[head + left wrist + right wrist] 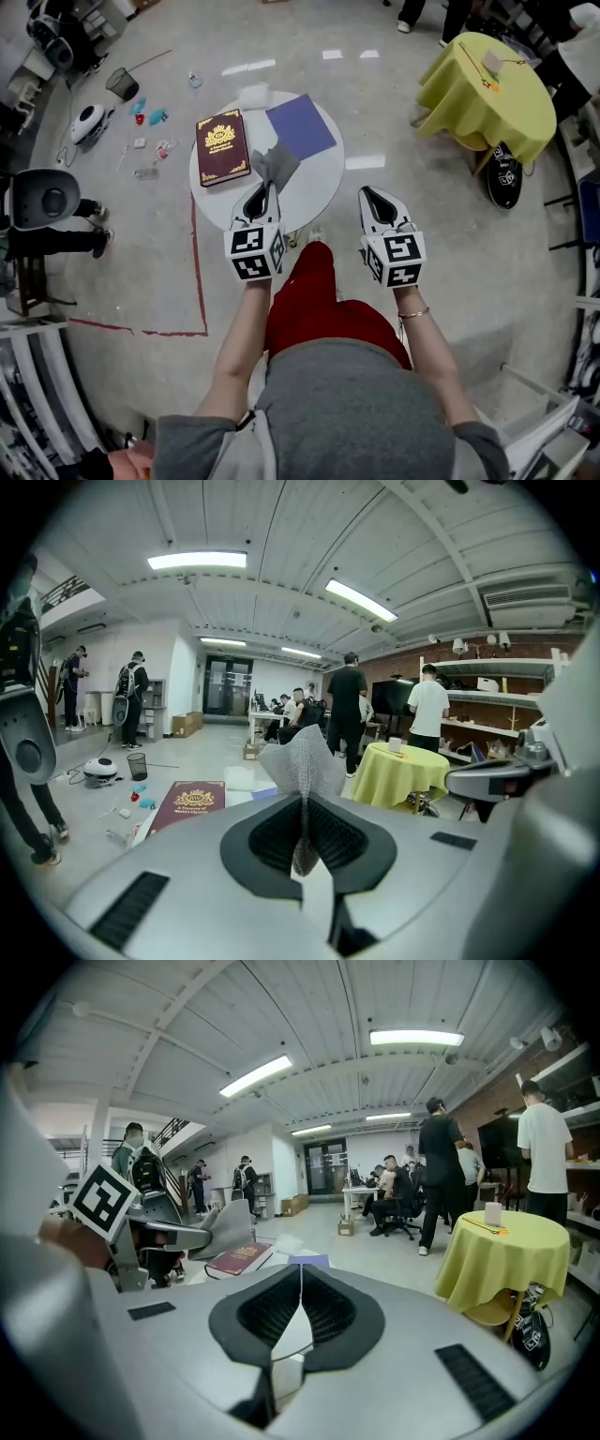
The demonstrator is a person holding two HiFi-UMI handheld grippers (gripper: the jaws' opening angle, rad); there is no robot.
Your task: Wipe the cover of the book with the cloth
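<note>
Now left tool (pixel 265 187) pinches grey cloth (pixel 276 163) beside gold-lettered maroon book (pixel 222 147).

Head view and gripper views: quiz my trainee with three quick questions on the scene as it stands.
1. True or false: the left gripper is shut on the grey cloth.
2. The sheet beside the maroon book on the round white table is: A purple; B green; C orange.
3. Fill in: the right gripper has its jaws together with ____ between them.
Key: 1 true; 2 A; 3 nothing.
</note>
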